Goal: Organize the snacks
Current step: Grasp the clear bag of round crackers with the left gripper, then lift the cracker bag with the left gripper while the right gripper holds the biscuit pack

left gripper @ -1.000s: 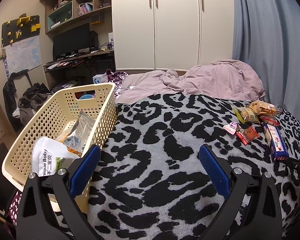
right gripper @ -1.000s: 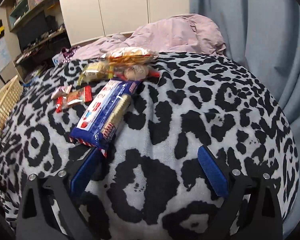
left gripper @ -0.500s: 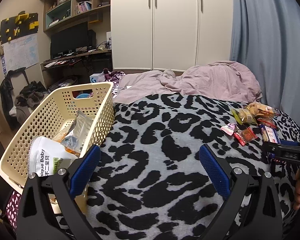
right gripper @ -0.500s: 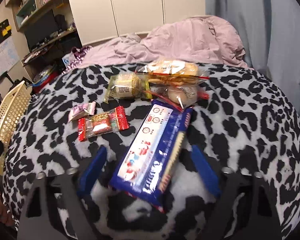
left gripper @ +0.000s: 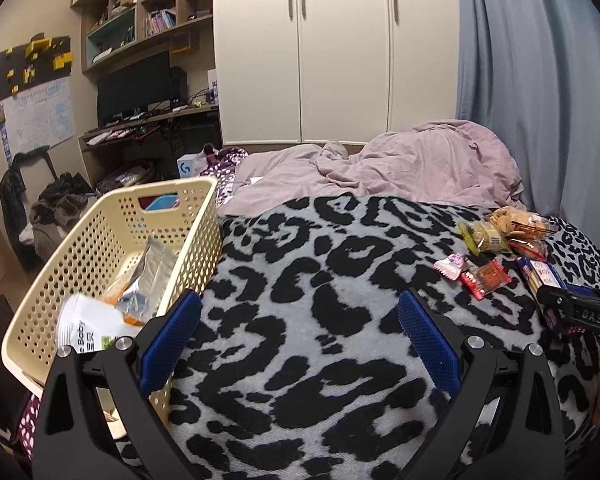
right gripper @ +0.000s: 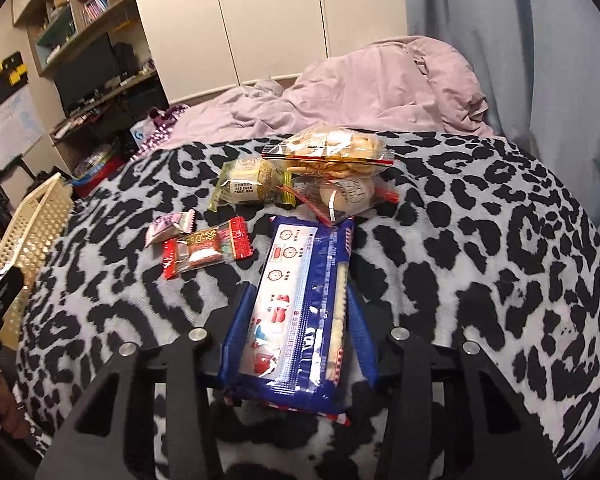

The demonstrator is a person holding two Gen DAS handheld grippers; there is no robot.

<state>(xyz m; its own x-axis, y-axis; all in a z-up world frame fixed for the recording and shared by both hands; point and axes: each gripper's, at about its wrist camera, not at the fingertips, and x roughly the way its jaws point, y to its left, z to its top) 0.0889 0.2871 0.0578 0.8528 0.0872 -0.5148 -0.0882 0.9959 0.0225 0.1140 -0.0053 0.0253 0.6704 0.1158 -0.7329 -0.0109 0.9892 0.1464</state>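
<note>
A long blue biscuit packet (right gripper: 296, 320) lies on the leopard-print blanket (right gripper: 480, 240), and my right gripper (right gripper: 300, 294) is shut on its near half. Beyond it lie a red candy (right gripper: 204, 248), a small pink sweet (right gripper: 172, 224), a green-wrapped pastry (right gripper: 248, 184), a wrapped bun (right gripper: 348, 192) and a clear bag of crackers (right gripper: 328, 148). My left gripper (left gripper: 298, 308) hangs open over the blanket, just right of the cream basket (left gripper: 172, 186). A white pouch (left gripper: 80, 332) and a silver pouch (left gripper: 152, 264) lie in the basket. In the left wrist view, the right gripper (left gripper: 572, 304) shows at the right edge.
A rumpled pink duvet (left gripper: 412, 164) covers the far half of the bed. A blue curtain (left gripper: 520, 60) hangs at the right and a white wardrobe (left gripper: 340, 52) stands behind. To the left are a desk with a monitor (left gripper: 136, 80) and clothes on the floor.
My right gripper moved forward around the blue biscuit packet and shut on it. The left gripper stayed open in nearly the same spot.
</note>
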